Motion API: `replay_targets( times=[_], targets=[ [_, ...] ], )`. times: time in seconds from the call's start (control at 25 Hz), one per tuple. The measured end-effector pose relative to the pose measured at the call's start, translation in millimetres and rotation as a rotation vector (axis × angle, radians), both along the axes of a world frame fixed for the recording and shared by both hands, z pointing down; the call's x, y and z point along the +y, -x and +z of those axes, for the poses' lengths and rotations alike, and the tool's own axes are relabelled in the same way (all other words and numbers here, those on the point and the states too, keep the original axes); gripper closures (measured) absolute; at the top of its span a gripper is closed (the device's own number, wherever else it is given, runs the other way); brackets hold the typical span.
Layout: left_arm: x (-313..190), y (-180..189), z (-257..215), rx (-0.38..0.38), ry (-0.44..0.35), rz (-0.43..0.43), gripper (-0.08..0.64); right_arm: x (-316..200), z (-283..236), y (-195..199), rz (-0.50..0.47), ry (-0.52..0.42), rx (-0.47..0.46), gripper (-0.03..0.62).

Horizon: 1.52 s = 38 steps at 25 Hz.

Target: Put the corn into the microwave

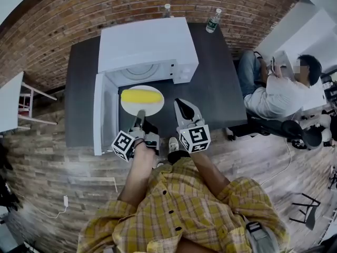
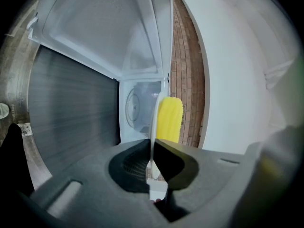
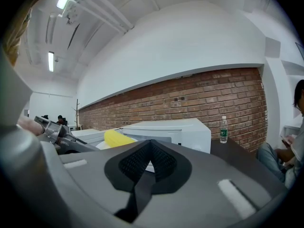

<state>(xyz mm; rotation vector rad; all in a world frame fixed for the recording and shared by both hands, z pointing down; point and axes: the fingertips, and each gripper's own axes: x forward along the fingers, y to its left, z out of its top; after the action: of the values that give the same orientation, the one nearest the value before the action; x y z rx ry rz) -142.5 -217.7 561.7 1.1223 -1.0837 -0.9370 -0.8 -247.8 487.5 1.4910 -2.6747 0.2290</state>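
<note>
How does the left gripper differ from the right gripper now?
The left gripper is shut on the rim of the white plate carrying the corn; the right gripper is shut on nothing. The left gripper's tip overlaps the plate; the right gripper's lies beside it. Both point toward the open microwave.

Corn (image 1: 141, 95) on plate (image 1: 153, 108), before open microwave (image 1: 147, 49).

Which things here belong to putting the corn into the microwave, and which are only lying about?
Job: corn, plate, open microwave, left tool gripping the plate's edge.
Lying about: bottle, second bottle, both at the table's far edge.
</note>
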Motion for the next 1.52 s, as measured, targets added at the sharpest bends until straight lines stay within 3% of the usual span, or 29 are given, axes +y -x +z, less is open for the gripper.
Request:
replay_targets(
  times=[0.92,1.52],
  targets=[
    [-69.4,8.2,59.7,-0.023,0.096,-0.07,0.541,-46.7,22.7,-5.9,-0.056,0.05,-0.003,0.589],
    [-107.2,10.0,98.5,-0.019,0.162,-0.08,0.54,-63.0,19.4,-4.8,-0.103,0.019,0.025,0.589]
  ],
)
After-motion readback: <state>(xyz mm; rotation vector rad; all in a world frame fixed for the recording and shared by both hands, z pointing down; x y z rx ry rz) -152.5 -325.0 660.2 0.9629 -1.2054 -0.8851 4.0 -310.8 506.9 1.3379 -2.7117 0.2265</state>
